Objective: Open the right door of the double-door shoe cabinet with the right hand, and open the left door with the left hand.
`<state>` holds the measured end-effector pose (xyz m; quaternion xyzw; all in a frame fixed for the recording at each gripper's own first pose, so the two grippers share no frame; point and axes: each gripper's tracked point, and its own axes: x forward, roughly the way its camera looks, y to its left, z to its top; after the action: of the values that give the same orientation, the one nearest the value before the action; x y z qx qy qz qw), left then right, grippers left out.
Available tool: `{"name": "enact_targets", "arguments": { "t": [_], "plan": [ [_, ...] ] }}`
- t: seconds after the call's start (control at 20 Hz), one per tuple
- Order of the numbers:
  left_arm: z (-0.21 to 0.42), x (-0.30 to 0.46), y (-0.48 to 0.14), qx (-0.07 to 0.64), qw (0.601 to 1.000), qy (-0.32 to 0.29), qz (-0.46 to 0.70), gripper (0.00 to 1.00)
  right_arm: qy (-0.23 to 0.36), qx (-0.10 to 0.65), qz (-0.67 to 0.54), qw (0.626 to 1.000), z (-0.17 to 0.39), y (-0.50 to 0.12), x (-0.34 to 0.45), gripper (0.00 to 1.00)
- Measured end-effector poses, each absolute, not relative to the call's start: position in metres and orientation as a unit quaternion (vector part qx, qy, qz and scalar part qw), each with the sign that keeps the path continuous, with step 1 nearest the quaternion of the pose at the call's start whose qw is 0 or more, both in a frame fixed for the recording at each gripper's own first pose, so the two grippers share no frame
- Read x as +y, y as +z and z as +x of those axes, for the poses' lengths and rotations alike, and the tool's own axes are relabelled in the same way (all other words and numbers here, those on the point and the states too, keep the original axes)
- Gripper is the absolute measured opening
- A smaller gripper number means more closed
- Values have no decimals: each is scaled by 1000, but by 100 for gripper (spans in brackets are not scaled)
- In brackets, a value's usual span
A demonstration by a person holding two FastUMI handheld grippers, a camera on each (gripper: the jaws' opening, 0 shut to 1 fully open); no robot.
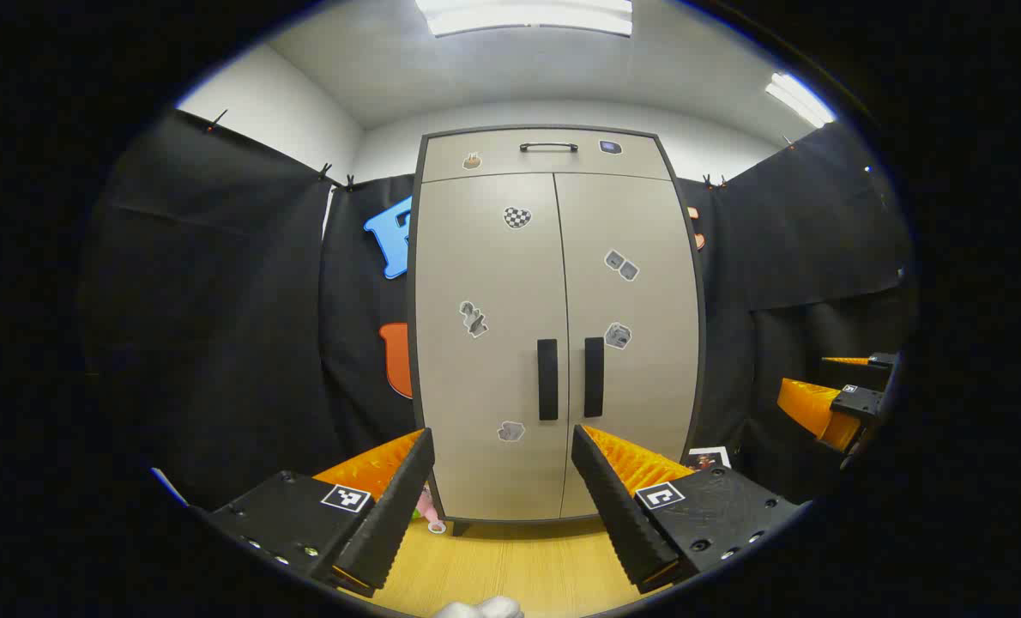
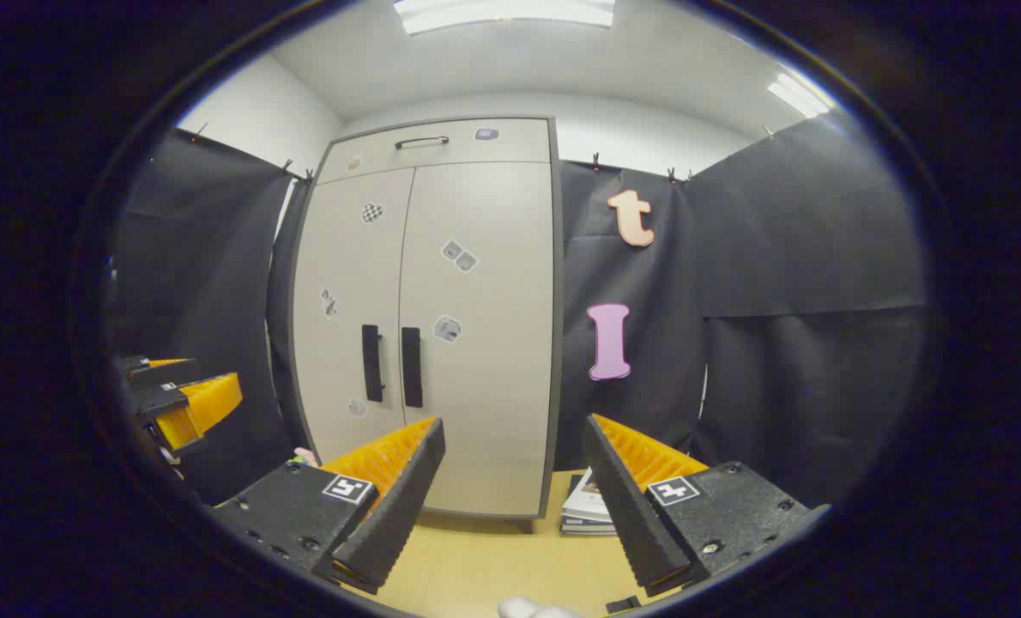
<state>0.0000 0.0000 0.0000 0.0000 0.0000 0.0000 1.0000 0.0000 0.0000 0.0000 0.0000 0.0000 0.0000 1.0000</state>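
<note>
With the right gripper (image 2: pixel 510 481) and left gripper (image 1: pixel 502 481) both spread wide and empty, approach squarely, straddle the right door handle (image 2: pixel 411 366), then pull outward.

1. In the left gripper view, the left gripper (image 1: pixel 502 493) sits at the bottom centre of the frame, its two fingers spread wide apart and gripping nothing.
2. In the right gripper view, the right gripper (image 2: pixel 515 489) occupies the bottom centre, fingers likewise spread with nothing between them.
3. The right gripper also shows at the right edge of the left gripper view, at mid-height.
4. The left gripper shows at the left edge of the right gripper view.
</note>
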Motion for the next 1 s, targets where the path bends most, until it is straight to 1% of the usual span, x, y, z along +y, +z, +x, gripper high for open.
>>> {"name": "enact_targets", "arguments": {
  "t": [1.0],
  "plan": [
    [-6,8,1,0,1000,-3,6,96,-1,1,-4,1000,5,-2,11,100]
  ]
}}
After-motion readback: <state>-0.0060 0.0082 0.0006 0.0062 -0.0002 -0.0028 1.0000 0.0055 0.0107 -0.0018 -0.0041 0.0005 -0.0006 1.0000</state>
